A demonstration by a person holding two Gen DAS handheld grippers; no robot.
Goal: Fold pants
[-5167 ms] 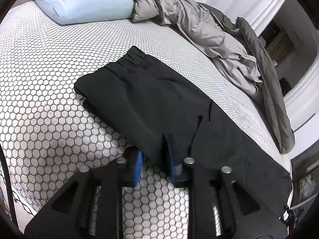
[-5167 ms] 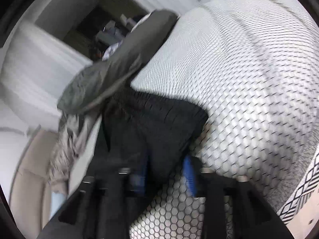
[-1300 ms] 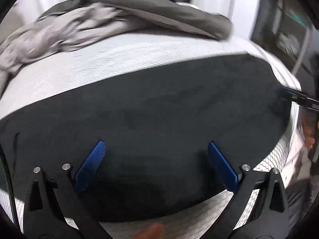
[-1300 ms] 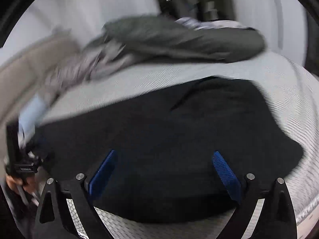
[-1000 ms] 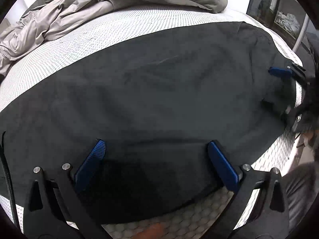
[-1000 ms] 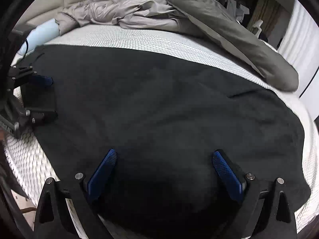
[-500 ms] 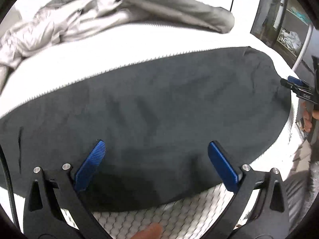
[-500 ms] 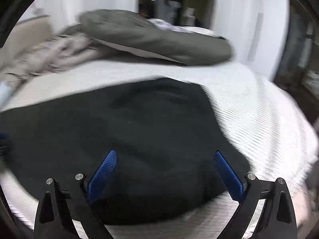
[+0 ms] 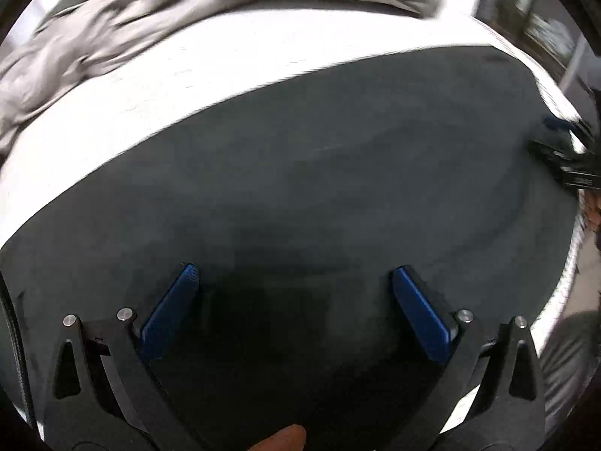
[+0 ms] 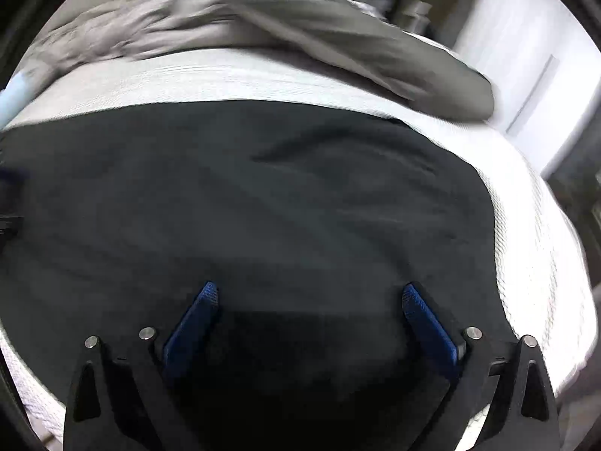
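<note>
The black pants [image 9: 319, 173] lie flat across the white patterned bed, filling most of both views [image 10: 263, 203]. My left gripper [image 9: 295, 282] hovers open just over the near part of the cloth, blue pads spread wide, nothing between them. My right gripper [image 10: 310, 297] is open too, over the pants towards their right end. In the left wrist view the right gripper [image 9: 563, 158] shows blurred at the far right edge of the pants. Both views are motion-blurred.
A crumpled grey duvet [image 9: 112, 30] lies along the far side of the bed [image 10: 281, 26]. A light blue pillow [image 10: 13, 94] peeks in at the left. The bed edge [image 10: 537, 263] drops off at the right, with a white wall [image 10: 526, 56] beyond. A fingertip [image 9: 285, 439] shows at the bottom.
Both grippers went from shut on the pants' edge to open above the spread pants. Over the last half second both views shifted slightly and blurred; the pants stayed flat.
</note>
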